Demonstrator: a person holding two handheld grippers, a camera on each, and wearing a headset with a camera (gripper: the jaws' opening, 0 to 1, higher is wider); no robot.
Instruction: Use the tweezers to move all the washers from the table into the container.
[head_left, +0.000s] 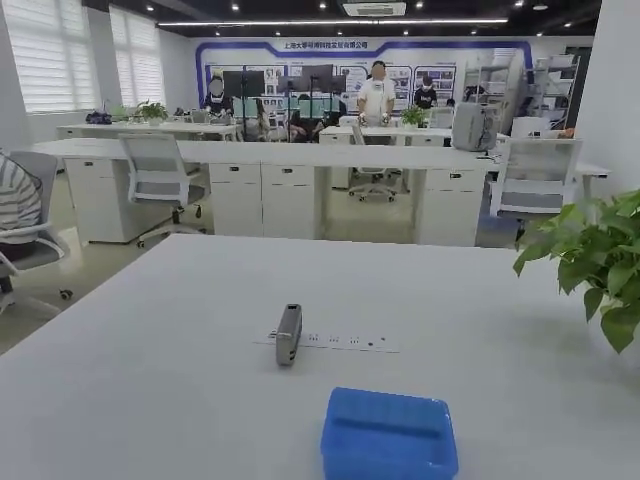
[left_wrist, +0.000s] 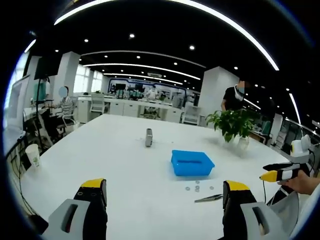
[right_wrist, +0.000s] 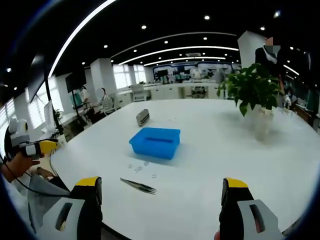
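A blue container (head_left: 390, 436) stands near the front edge of the white table; it also appears in the left gripper view as the blue container (left_wrist: 192, 163) and in the right gripper view (right_wrist: 154, 142). Several small washers (left_wrist: 196, 188) lie on the table in front of it, also visible as washers (right_wrist: 138, 167). Metal tweezers (left_wrist: 209, 198) lie beside them, seen too as tweezers (right_wrist: 139, 186). My left gripper (left_wrist: 165, 192) is open, well short of the washers. My right gripper (right_wrist: 162, 190) is open too, nothing between its jaws.
A grey power strip (head_left: 288, 334) lies mid-table behind the container. A potted plant (head_left: 595, 255) stands at the table's right. A paper cup (left_wrist: 32, 154) sits at the left edge. Desks, chairs and people fill the office beyond.
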